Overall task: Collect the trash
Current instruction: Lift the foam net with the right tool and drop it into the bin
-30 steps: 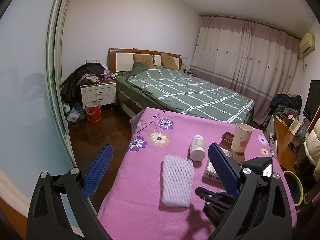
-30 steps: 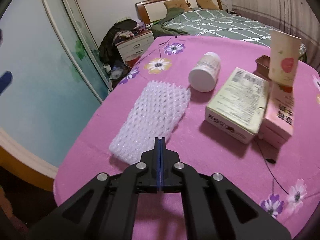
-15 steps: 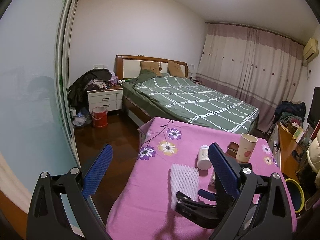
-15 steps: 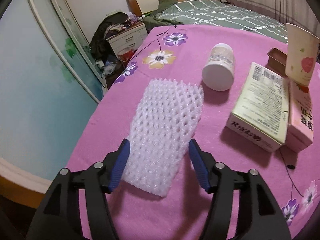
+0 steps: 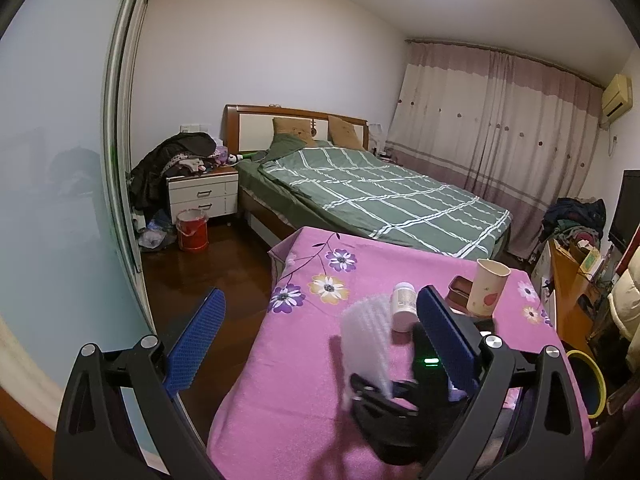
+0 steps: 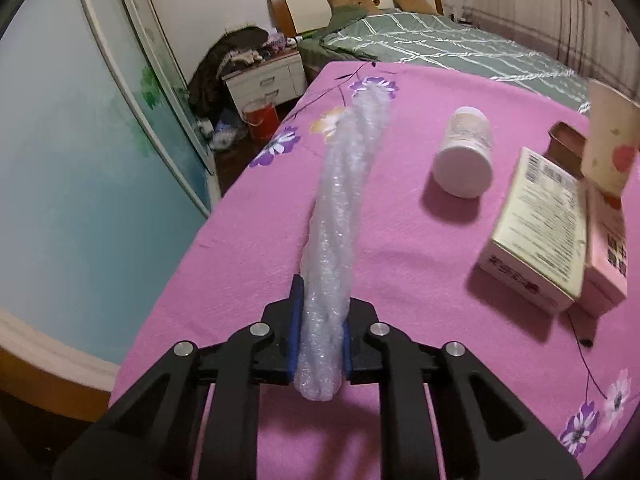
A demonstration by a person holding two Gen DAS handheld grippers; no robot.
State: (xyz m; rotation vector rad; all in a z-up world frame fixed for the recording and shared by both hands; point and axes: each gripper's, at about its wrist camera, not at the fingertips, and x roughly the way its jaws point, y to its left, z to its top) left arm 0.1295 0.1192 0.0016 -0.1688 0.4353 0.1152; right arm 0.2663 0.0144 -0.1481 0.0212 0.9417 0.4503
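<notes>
Far ahead of both my grippers lay the bed [image 5: 384, 200] with its green checked cover, its right end cut off behind the curtain side of the room. Nearer, and directly beneath my right gripper [image 6: 320, 336], stretched the pink flowered tablecloth [image 6: 400, 264]; its near edge was hidden by my own black frames in both views.

My left gripper [image 5: 320, 344] hung with its 2 blue pads spread wide and nothing between them, out past the left edge of the cloth and over the dark floor on that side. Its right finger [image 5: 444, 332] covered part of what stood behind it.

My right gripper was clamped on the white foam net [image 6: 340, 216], squeezing it into a narrow roll between the pads. The net ran forward from the fingertips and its far end looked lifted off the cloth, though motion blur kept me from being sure. From the left wrist the same net [image 5: 368, 344] showed as a pale smear, standing up from the dark shape of my right gripper [image 5: 384, 404].

To the right of the held net, 2 boxes lay side by side and touching: a cream one [image 6: 540, 232] and a pink one [image 6: 608, 248], the pink one cut off by the lens rim. Their print was too blurred to read. A paper cup [image 6: 612, 144] stood just behind them, also clipped at the edge. Ahead and right of the net, a small white bottle [image 6: 466, 152] lay on its side, cap toward me.
</notes>
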